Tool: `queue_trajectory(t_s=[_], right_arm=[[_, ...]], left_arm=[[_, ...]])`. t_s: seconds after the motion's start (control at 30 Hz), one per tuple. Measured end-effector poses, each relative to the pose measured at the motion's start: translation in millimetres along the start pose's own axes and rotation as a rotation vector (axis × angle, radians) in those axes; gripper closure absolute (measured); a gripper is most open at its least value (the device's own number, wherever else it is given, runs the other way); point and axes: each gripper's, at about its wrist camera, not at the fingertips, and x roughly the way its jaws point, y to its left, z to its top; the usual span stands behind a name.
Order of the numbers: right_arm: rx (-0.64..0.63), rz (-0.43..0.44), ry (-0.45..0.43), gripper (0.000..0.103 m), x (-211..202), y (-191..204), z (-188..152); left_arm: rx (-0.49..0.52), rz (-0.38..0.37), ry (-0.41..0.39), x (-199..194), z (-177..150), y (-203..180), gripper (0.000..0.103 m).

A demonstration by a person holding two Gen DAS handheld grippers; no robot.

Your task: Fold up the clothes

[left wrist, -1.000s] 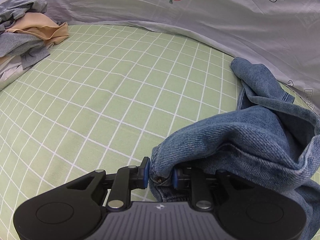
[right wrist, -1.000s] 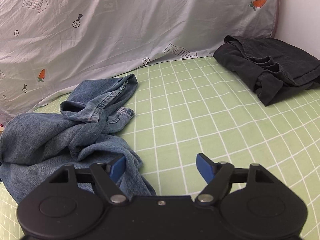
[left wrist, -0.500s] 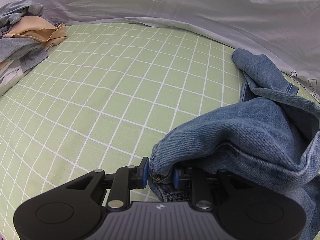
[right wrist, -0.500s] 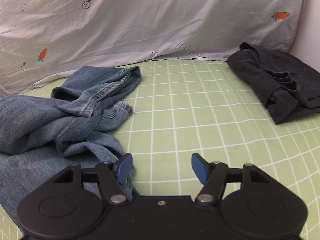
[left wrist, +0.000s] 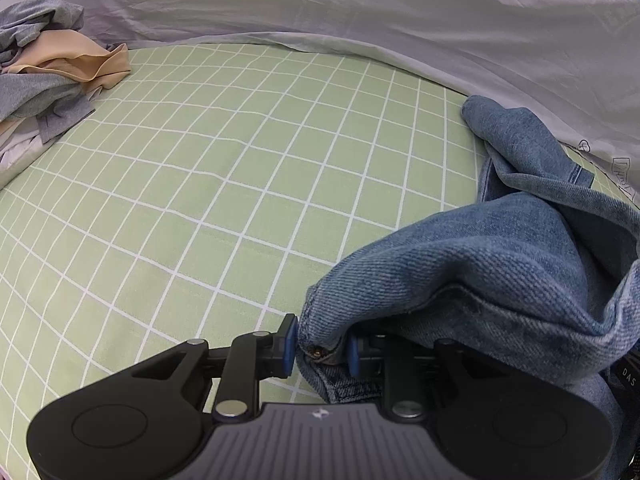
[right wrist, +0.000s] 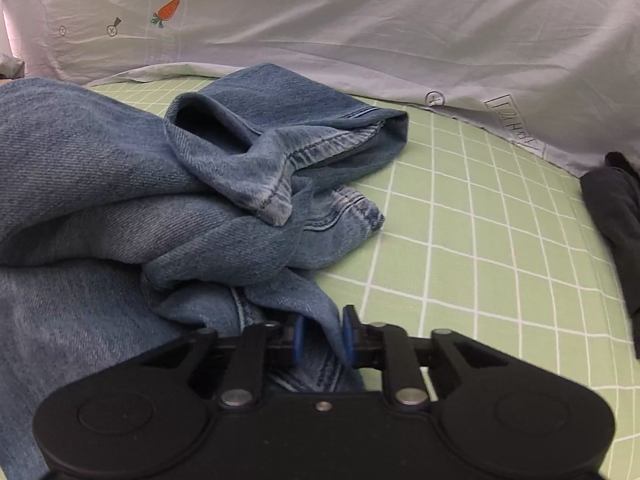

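Denim: the jeans (right wrist: 120, 184) lie crumpled on the green checked bedsheet (left wrist: 208, 184), bunched ahead of both sets of jaws, legs twisted over each other.
Left gripper (left wrist: 318, 346): jaws nearly closed, pinching a thick corner of the waistband, with a rivet showing right between the pads.
Right gripper (right wrist: 323, 338): its jaws have just been closing and now clamp a fold of denim between the blue pads; the rest of the garment heaps ahead and to the left of them.
Step in hand: taking hold, I'd say — both ends of the jeans are now gripped, nothing is spread yet.
Next move: likely lifting and drawing the two grips apart to shake out the tangle, then laying the jeans flat on the open sheet ahead of the left jaws.
Watch for: the right grip may hold only one loose layer.
Elsewhere: a dark garment (right wrist: 616, 216) far right of the right jaws; a pile of grey and beige clothes (left wrist: 44, 76) far left of the left jaws.
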Motion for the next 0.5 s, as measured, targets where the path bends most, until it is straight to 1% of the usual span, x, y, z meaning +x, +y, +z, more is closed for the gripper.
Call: queue_trajectory(t_s=[0.03,0.17,0.23,0.37,0.47,0.5], right_arm=[[0.011,-0.024,-0.017,0.099,-3.0,-0.7,-1.3],[0.136,-0.062,-0.135,0.1,-37.7,-14.2,-6.5],[0.157,-0.127,-0.189,0.1,-58.4,-19.1,-2.6],[0.206,-0.268,-0.306,0.1,-101.8,-33.1,6.2],[0.239,-0.43,-0.387,0.1,-135.4,-53.0,10.8],[0.249,-0.485,-0.398,0.1,-144.0,-61.6,11.0]], left_arm=[[-0.01,-0.005,-0.005,-1.1,0.0,1.0,0.077],[-0.048,-0.027,-0.014,-6.3,3.6,2.9,0.078],[-0.062,-0.043,-0.014,-8.5,6.4,4.5,0.078],[-0.058,-0.027,-0.03,-10.1,9.1,5.6,0.078],[-0.054,-0.015,-0.041,-10.6,10.7,6.5,0.078],[-0.054,-0.014,-0.041,-10.3,10.8,7.0,0.078]])
